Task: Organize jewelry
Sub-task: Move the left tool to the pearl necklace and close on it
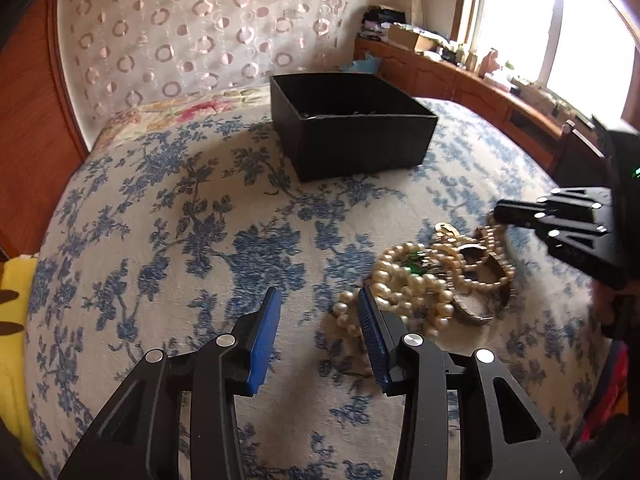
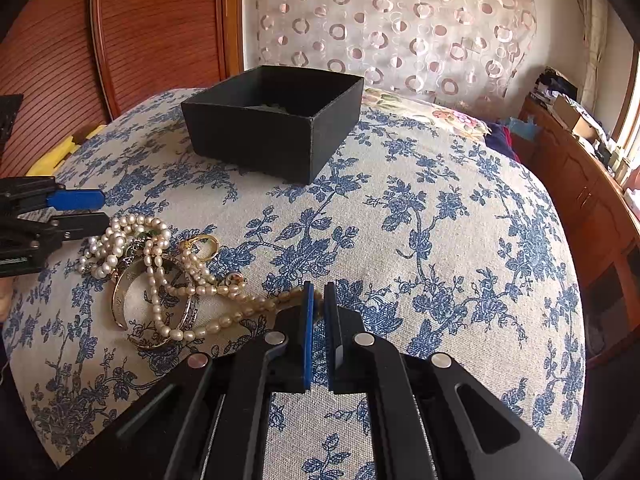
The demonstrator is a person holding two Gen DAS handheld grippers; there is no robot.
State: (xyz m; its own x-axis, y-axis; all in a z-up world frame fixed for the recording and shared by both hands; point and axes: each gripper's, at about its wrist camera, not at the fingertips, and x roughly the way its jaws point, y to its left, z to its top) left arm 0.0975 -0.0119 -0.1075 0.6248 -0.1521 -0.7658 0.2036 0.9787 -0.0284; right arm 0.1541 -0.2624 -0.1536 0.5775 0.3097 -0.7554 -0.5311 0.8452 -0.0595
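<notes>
Right tool (image 2: 319, 294) pinching a pearl strand (image 2: 224, 322), left tool (image 1: 319, 307) spread beside the tangled pile (image 1: 432, 276), black box (image 2: 272, 124) contents obscured.

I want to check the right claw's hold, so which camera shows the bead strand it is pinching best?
The right wrist view: the right claw is nearly shut on the bead strand, which trails left into the jewelry pile. The left wrist view shows that claw only sidelong at the pile's far edge, with the pinch point unclear.

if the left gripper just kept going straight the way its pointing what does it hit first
Probably the bedspread: the left gripper points at bare cloth left of the pearl pile. The black box lies farther on; depth is unclear.
</notes>
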